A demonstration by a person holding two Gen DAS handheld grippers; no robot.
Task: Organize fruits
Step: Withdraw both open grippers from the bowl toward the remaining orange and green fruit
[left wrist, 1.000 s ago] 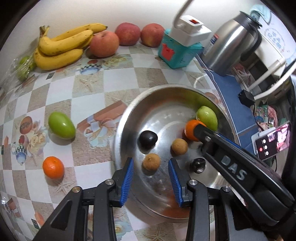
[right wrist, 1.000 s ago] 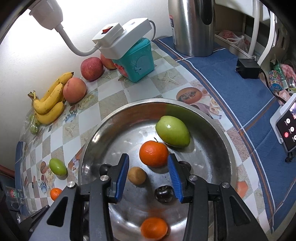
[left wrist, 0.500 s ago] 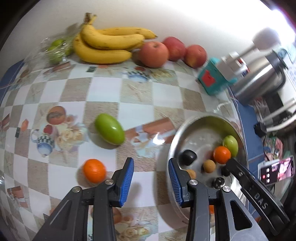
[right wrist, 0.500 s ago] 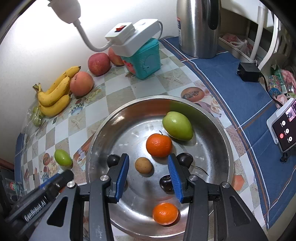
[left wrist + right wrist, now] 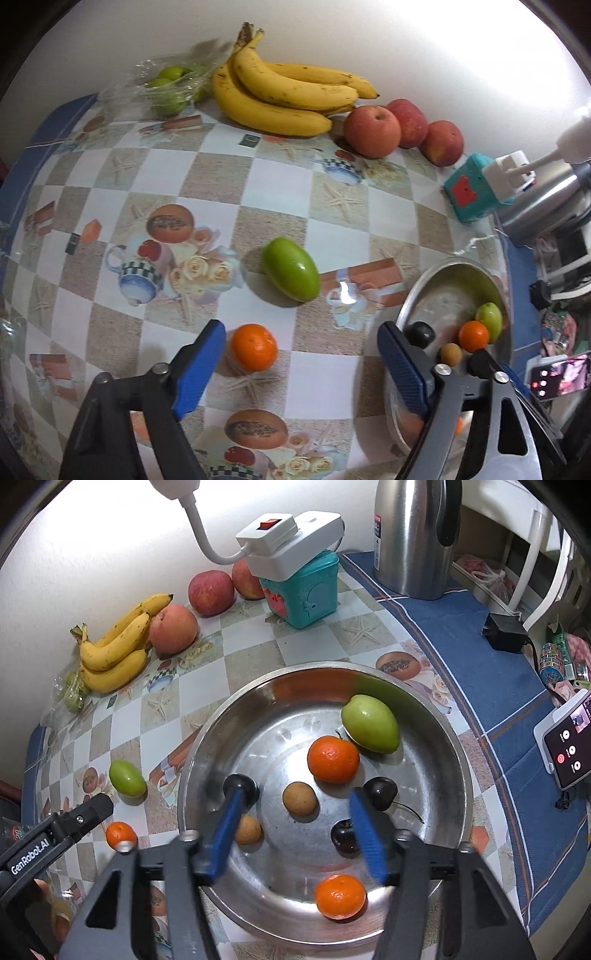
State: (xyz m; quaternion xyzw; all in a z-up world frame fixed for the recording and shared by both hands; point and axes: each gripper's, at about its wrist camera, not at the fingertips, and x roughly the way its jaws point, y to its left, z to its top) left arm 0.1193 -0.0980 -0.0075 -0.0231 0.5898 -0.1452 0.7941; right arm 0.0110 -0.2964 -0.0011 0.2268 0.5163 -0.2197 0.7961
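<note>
A steel bowl [image 5: 458, 760] holds a green mango [image 5: 369, 723], two oranges [image 5: 333, 759], brown longans [image 5: 299, 798] and dark cherries [image 5: 380, 793]. My right gripper [image 5: 295, 805] hangs open and empty over the bowl's middle. On the tablecloth left of the bowl lie an orange [image 5: 253, 347] and a green mango [image 5: 290, 268]. My left gripper [image 5: 301, 338] is wide open and empty, with the loose orange just inside its left finger. The bowl [image 5: 436, 280] shows at its right.
Bananas [image 5: 280, 96], three apples [image 5: 373, 131] and bagged limes [image 5: 170, 88] line the wall. A teal box [image 5: 303, 590] bearing a white power strip, a steel kettle [image 5: 413, 535] and a phone [image 5: 567, 746] stand to the right.
My left gripper swung left from the bowl to the tablecloth and opened wider, coming down near the loose orange. My right gripper opened wider and pulled back slightly over the bowl.
</note>
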